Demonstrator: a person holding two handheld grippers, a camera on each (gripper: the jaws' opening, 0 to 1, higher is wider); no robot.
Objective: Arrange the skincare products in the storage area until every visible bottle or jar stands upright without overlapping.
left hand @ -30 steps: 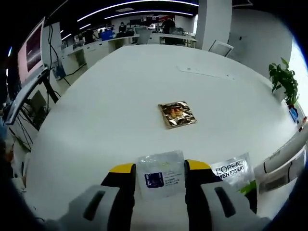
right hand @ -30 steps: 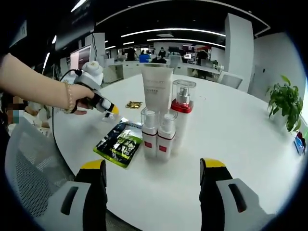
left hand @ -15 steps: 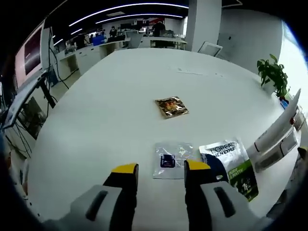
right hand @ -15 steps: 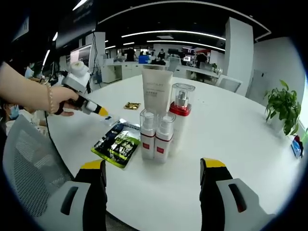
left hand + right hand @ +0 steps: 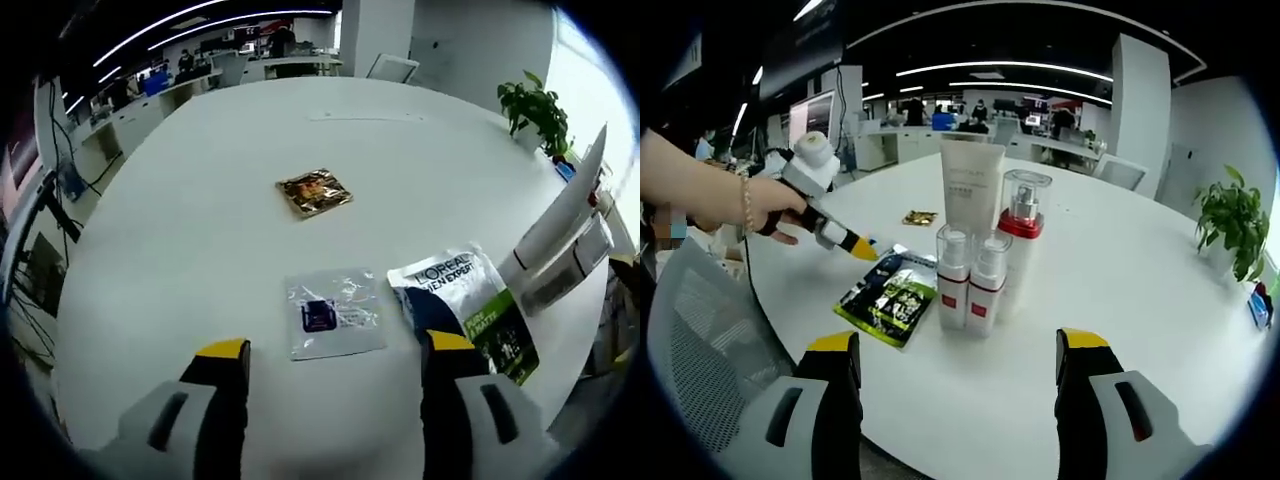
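In the right gripper view a white tube [image 5: 972,190], a tall clear bottle with a red collar [image 5: 1022,235] and two small pump bottles [image 5: 952,275] [image 5: 987,282] stand upright in a tight group on the white table [image 5: 1120,290]. My right gripper [image 5: 959,345] hovers open before them, holding nothing. A black-green sachet [image 5: 888,295] lies flat to their left. A hand holds my left gripper [image 5: 845,238] beyond it. In the left gripper view my left gripper [image 5: 337,348] is open above the table, just short of a clear sachet [image 5: 333,312]. The black-green sachet [image 5: 465,310] lies to the right of the clear one.
A gold sachet [image 5: 313,192] [image 5: 919,217] lies flat farther out on the table. The tube and bottles [image 5: 560,230] lean in at the right edge of the left gripper view. A mesh chair [image 5: 700,340] stands by the table's near left edge. A potted plant [image 5: 1230,215] stands beyond the table.
My left gripper held the clear sachet between its jaws, then left it flat on the table, drew back and opened wider. The right gripper and the bottles stayed put.
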